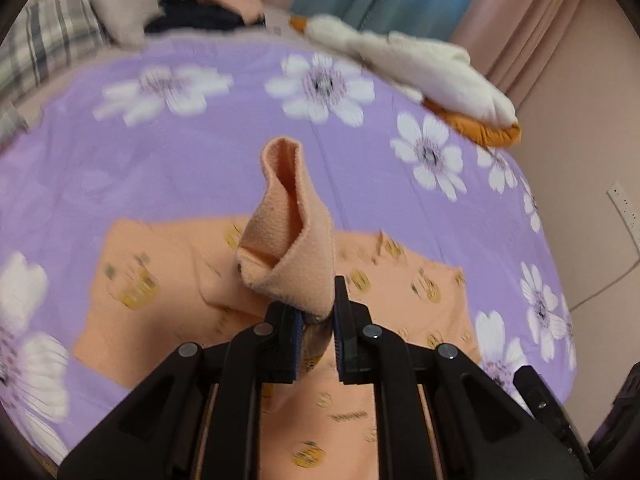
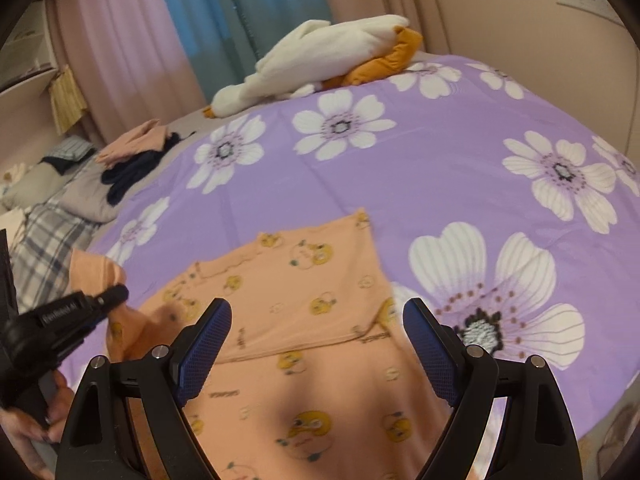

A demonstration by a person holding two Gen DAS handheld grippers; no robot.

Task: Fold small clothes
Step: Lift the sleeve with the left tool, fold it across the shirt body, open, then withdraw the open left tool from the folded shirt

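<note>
The peach garment [image 2: 304, 320] lay flat on the bed [image 2: 440, 168]. The left gripper [image 1: 314, 316] pinched its lifted sleeve cuff [image 1: 288, 232] at the garment's left side; the right gripper [image 2: 316, 340], jaws spread, hovered above the body, nearer the right edge.

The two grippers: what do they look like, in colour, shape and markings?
Both are black plastic. The right gripper has two curved fingers with blue textured pads and round silver pivot screws. The left gripper has the same black linkage, blue pads and silver screws; in the right wrist view its side carries small white lettering, too blurred to read.
</note>
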